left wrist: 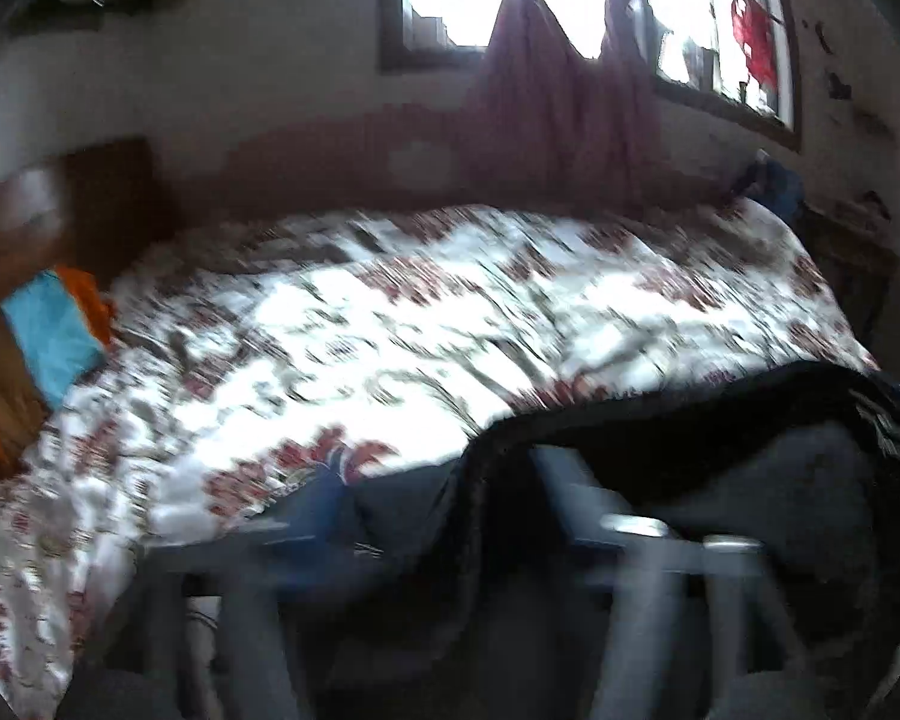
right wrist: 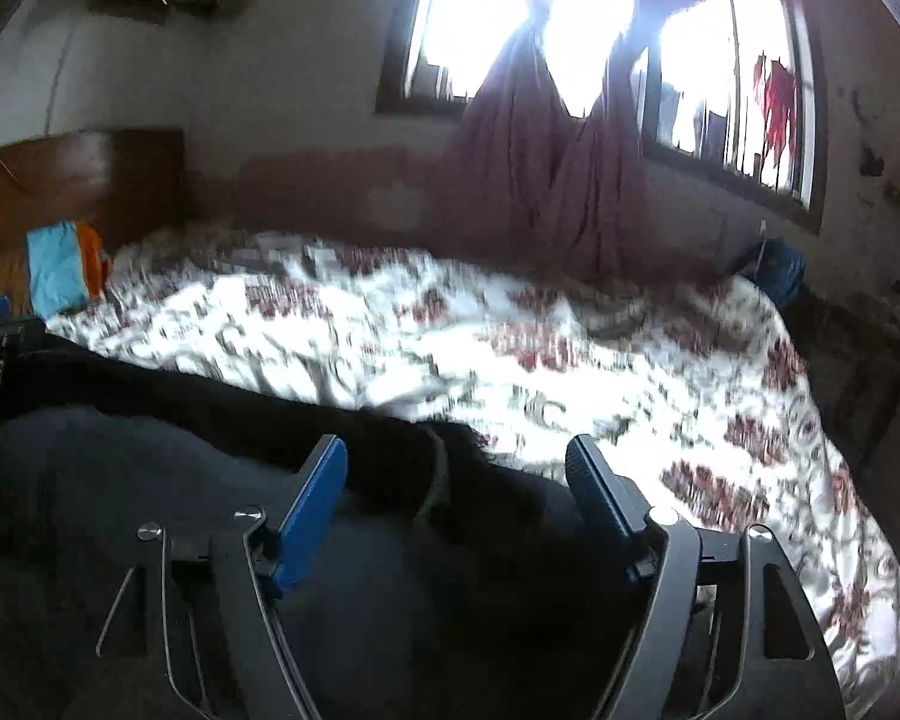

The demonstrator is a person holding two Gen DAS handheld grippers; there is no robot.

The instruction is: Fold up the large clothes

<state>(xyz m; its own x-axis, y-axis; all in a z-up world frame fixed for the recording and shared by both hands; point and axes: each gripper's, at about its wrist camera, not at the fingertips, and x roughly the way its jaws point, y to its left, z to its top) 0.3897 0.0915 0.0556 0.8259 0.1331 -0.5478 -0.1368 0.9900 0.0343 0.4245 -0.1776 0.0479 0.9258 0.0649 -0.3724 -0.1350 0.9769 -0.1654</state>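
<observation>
1 dark garment [right wrist: 150,480], 1 bedspread [right wrist: 510,330], 2 windows [right wrist: 480,12], 2 curtains [right wrist: 510,150].

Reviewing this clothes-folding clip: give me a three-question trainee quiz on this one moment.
1. True or false: the right claw is clamped on the dark garment.
2. Which pattern does the bedspread show? A) plain blue B) white with red floral C) green stripes
3. Fill in: the bright blue cloth lies near the bed's wooden ____.

Key
1. False: its blue pads stand apart, with the garment lying under and between them.
2. B
3. headboard
</observation>
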